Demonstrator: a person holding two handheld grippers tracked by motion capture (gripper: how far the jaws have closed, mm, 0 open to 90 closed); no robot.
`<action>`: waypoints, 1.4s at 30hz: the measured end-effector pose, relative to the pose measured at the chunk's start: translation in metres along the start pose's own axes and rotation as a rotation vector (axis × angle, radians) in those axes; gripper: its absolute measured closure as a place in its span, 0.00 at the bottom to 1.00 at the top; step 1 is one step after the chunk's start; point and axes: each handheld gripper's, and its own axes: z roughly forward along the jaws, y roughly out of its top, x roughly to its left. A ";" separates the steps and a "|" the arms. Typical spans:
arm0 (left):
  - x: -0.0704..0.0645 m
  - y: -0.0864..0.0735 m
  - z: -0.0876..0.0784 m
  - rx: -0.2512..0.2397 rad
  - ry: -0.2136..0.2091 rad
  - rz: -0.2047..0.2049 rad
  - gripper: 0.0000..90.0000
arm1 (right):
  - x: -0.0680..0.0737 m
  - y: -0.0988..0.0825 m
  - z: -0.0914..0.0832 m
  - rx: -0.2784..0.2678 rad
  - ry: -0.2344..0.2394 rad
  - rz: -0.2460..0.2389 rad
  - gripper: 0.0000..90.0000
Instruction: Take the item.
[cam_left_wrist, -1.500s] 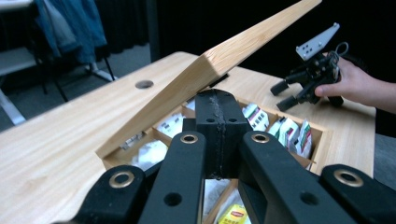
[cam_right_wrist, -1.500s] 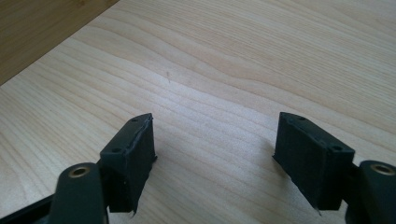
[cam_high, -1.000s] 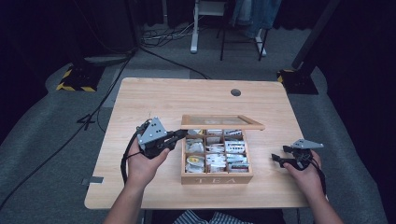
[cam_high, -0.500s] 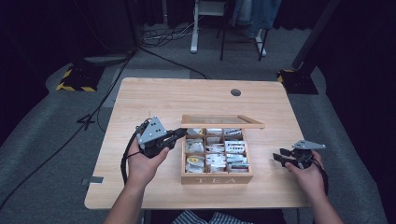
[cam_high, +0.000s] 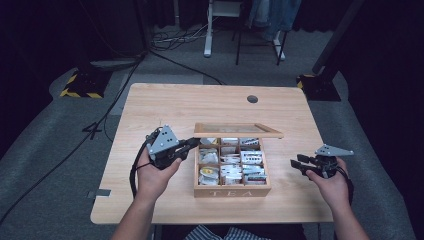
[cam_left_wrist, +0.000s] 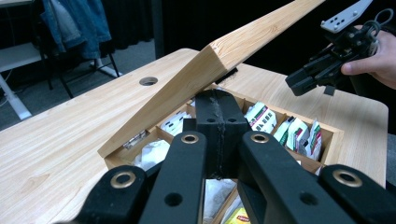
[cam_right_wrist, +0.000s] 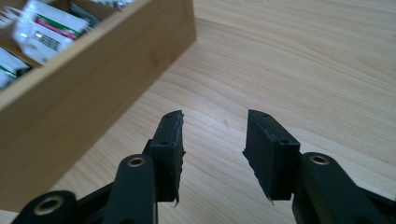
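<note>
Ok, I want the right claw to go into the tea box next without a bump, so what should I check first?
1. Tea box lid raised: ok.
2. Left claw shut, at the box's left edge under the lid: ok; whether it props the lid, cannot tell.
3. Right claw empty, jaws apart after just closing partway: ok.
4. Right claw clear of the box wall: ok.
5. Tea bags sit in their compartments: ok.

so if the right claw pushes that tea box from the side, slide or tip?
Likely slides: the tea box sits low and wide on the smooth table. The raised lid may wobble on its hinges. The shut left claw at the far-left rim could make it pivot.
</note>
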 end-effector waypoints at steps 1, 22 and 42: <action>0.000 0.000 0.000 0.003 -0.003 -0.001 1.00 | 0.005 0.005 -0.002 -0.006 0.015 -0.005 0.66; 0.001 0.004 0.004 0.026 -0.022 0.000 1.00 | 0.070 0.050 -0.012 -0.070 0.169 -0.099 0.72; 0.000 0.004 0.005 0.038 -0.026 0.010 1.00 | 0.123 0.075 0.001 -0.067 0.271 -0.165 0.73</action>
